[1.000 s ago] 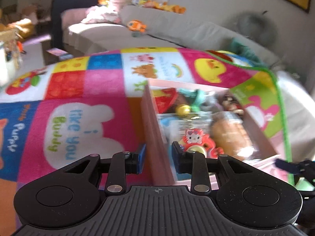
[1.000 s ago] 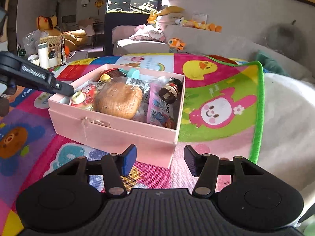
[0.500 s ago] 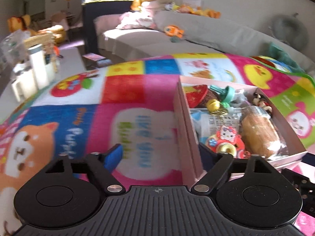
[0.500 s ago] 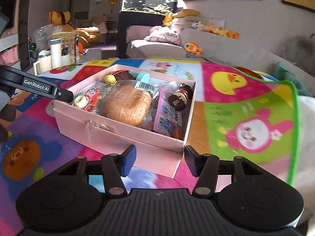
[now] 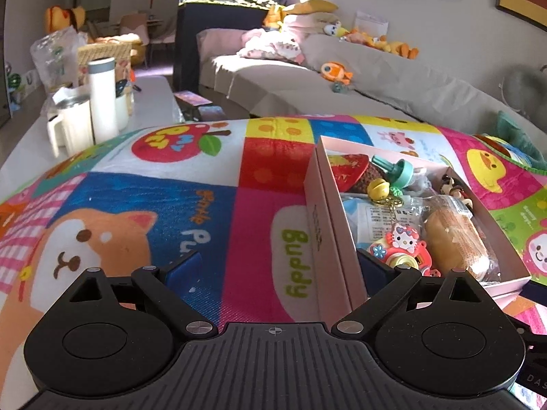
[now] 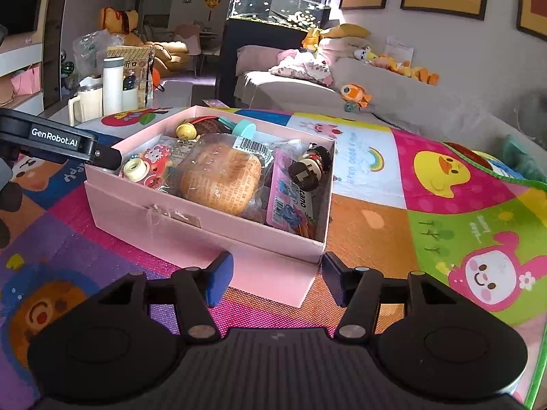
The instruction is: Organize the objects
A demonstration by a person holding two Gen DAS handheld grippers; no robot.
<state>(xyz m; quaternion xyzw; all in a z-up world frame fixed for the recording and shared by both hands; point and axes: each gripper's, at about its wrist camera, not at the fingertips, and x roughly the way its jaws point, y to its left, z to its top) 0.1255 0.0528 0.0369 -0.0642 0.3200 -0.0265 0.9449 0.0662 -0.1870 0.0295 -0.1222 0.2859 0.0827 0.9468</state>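
A pink box sits on a colourful play mat, filled with a wrapped bun, a Hello Kitty toy, a pink candy pack, a small doll figure, a teal item and a yellow keychain. My left gripper is open wide, straddling the box's left wall. In the right wrist view the left gripper's finger rests at the box's left rim. My right gripper is open and empty, just in front of the box's near right corner.
A white low table with a white bottle, cups and bags stands at the back left. A grey sofa with plush toys runs behind the mat. A fish tank stands further back.
My left gripper opened wide from nearly closed and drew back to the left along the box's left wall. My right gripper shifted slightly; its view swung left and closer to the box.
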